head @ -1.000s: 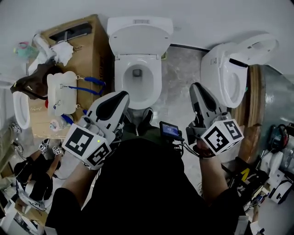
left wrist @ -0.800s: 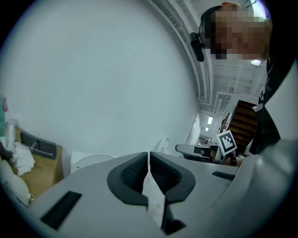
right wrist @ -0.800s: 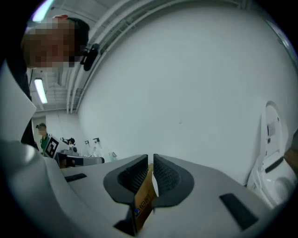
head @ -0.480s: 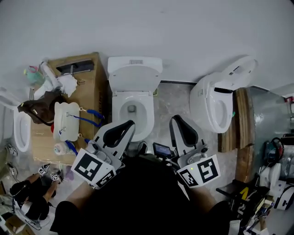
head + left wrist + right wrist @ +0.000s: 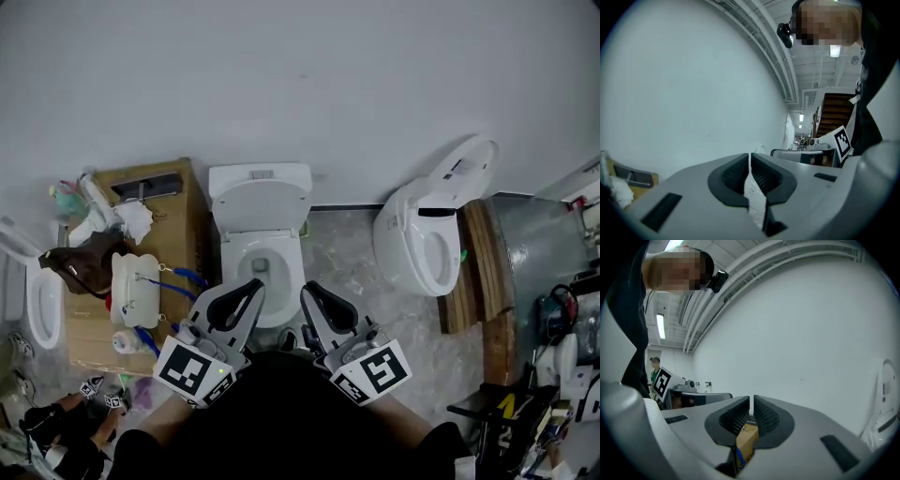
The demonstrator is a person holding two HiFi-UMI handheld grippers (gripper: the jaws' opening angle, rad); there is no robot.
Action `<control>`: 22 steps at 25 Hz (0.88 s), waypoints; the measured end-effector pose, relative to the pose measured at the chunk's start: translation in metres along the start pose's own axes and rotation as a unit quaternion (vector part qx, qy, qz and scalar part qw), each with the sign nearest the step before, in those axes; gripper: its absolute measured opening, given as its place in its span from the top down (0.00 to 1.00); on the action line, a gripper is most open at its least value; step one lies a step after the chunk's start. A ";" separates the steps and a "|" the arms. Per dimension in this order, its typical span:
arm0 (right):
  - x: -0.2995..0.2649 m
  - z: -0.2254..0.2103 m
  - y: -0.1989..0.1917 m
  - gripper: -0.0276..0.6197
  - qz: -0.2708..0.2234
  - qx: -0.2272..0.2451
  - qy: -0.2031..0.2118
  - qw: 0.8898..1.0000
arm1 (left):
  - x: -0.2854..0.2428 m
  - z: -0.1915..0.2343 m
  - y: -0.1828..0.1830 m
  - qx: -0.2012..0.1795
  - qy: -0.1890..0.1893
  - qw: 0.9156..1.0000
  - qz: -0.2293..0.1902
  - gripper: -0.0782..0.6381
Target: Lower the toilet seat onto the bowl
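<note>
The white toilet stands against the wall in the head view. Its seat and lid (image 5: 260, 199) are raised against the tank, and the bowl (image 5: 242, 261) is uncovered. My left gripper (image 5: 251, 286) and right gripper (image 5: 309, 291) hover side by side just in front of the bowl's near rim, pointing at the wall and touching nothing. In the left gripper view the left gripper (image 5: 750, 156) has its jaws shut with nothing between them. In the right gripper view the right gripper (image 5: 751, 398) is shut too and holds nothing.
A second white toilet (image 5: 422, 239) with its lid up stands to the right, next to wooden boards (image 5: 478, 262). Left of the central toilet is a cardboard box (image 5: 178, 211) carrying bottles, rags and a white container. A loose toilet seat (image 5: 37, 305) lies far left.
Both grippers have risen. The right one has moved left until it is beside the left one. The head view has tilted up and shows more wall.
</note>
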State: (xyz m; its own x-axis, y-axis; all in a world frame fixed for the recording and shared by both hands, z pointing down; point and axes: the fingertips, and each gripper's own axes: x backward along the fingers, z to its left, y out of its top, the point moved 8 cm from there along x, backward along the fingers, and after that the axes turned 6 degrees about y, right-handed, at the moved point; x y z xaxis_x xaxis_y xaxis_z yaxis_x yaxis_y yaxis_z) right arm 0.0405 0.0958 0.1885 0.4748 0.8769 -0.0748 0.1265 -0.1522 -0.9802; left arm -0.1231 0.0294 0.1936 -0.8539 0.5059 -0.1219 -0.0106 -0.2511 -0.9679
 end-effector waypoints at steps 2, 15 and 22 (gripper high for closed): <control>0.000 0.001 0.001 0.88 -0.002 0.002 0.002 1.000 | 0.000 0.000 0.003 -0.009 0.002 1.000 -0.005 0.85; -0.006 0.004 0.007 0.88 0.000 0.013 0.003 1.000 | 0.011 0.008 0.012 -0.022 0.014 1.000 -0.015 0.85; -0.007 0.004 0.007 0.88 0.003 0.010 0.001 1.000 | 0.012 0.010 0.013 -0.017 0.015 1.000 -0.017 0.85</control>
State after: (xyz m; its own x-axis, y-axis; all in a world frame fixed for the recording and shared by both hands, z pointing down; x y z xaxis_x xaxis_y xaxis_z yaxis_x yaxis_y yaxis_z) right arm 0.0343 0.0909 0.1810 0.4780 0.8747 -0.0805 0.1064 -0.1486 -0.9832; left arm -0.1387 0.0237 0.1819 -0.8377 0.5377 -0.0953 -0.0206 -0.2055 -0.9784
